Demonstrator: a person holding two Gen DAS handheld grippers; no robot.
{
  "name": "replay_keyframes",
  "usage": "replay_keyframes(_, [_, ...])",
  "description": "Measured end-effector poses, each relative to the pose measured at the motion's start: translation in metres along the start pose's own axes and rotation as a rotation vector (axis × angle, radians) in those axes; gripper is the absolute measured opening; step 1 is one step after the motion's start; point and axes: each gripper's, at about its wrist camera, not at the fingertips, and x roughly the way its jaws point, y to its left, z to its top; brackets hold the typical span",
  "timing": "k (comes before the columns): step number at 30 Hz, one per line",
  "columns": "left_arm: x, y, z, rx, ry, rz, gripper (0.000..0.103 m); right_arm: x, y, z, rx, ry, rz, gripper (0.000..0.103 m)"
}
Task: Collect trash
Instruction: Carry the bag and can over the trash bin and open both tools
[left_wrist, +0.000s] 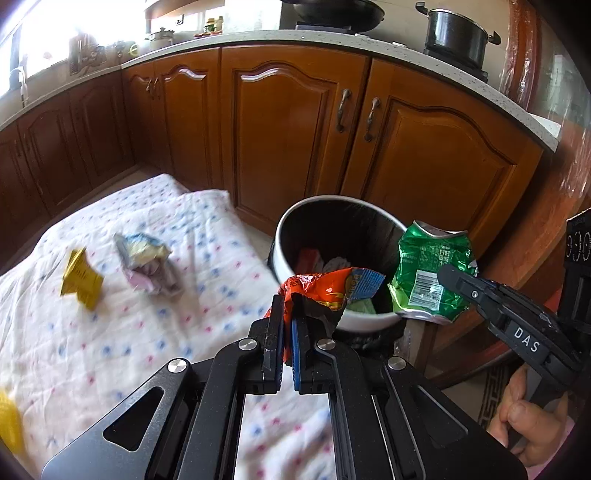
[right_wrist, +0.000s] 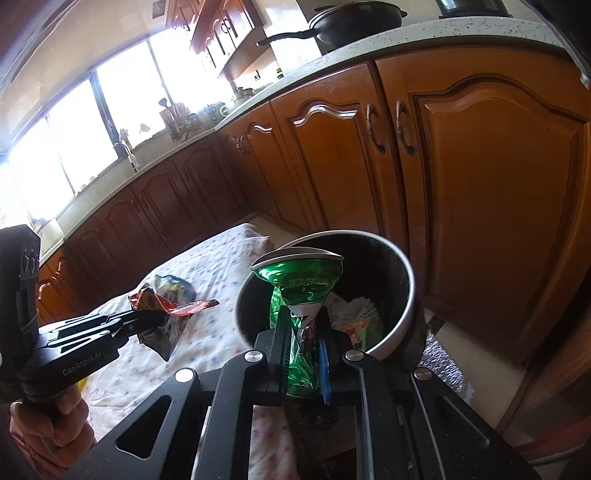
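- While both hand-held grippers hang near the round trash bin (left_wrist: 334, 236), its dark inside already holds crumpled paper and wrappers, and it stands on the floor before the wooden cabinet doors (left_wrist: 284, 122).
- Beside the bin lies a white dotted quilt (left_wrist: 147, 314), with a yellow wrapper (left_wrist: 81, 280) and a pale crumpled packet (left_wrist: 146, 264) on it, well apart from the bin.
- On the counter above stand a black pot (left_wrist: 456, 33) and a wok (right_wrist: 354, 18).
- Left hand-held gripper (left_wrist: 286, 314): pointing steeply downward, jaws clamped on an orange snack wrapper (left_wrist: 328, 288), which hangs at the bin's near rim, its loose end reaching toward the opening.
- Right hand-held gripper (right_wrist: 304, 332): pointing down toward the bin, fingers of the hand (left_wrist: 524, 417) wrapped round its grip, jaws closed on a crushed green can (right_wrist: 299, 295).
- In the right wrist view the can stands roughly upright over the bin mouth, long axis along the fingers, flattened end up.
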Motion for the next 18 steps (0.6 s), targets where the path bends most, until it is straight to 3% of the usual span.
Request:
replay_keyframes(7, [0.026,-0.022,0.026,0.053,0.019,-0.009,0.002,0.019,-0.013,0.018,-0.020,0.038,-0.036,0.012])
replay_keyframes(18, [0.076,-0.040,0.043,0.084,0.119,-0.017,0.003,0.062,-0.024,0.024,-0.032,0.148,-0.059,0.013])
